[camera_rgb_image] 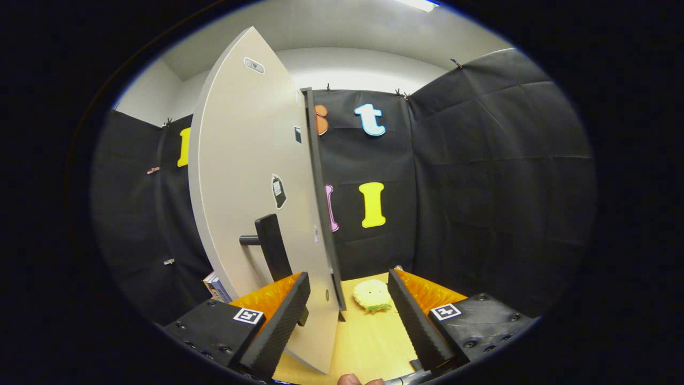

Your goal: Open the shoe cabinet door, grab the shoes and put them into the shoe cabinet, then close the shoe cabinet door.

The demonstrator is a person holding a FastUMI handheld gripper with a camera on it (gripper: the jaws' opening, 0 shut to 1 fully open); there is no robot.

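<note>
Tabletop partly hidden behind door between parted fingers.

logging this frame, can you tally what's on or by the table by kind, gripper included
cabinet door: 1
door handle: 1
yellow fluffy shoe: 1
wooden table: 1
gripper, fingers open either side of the door's edge: 1
total: 5

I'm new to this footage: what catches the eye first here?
The tall pale grey cabinet door with its dark bar handle stands edge-on, its edge between the open gripper fingers. Beyond them, a small yellow fluffy slipper lies on the light wooden floor.
</note>
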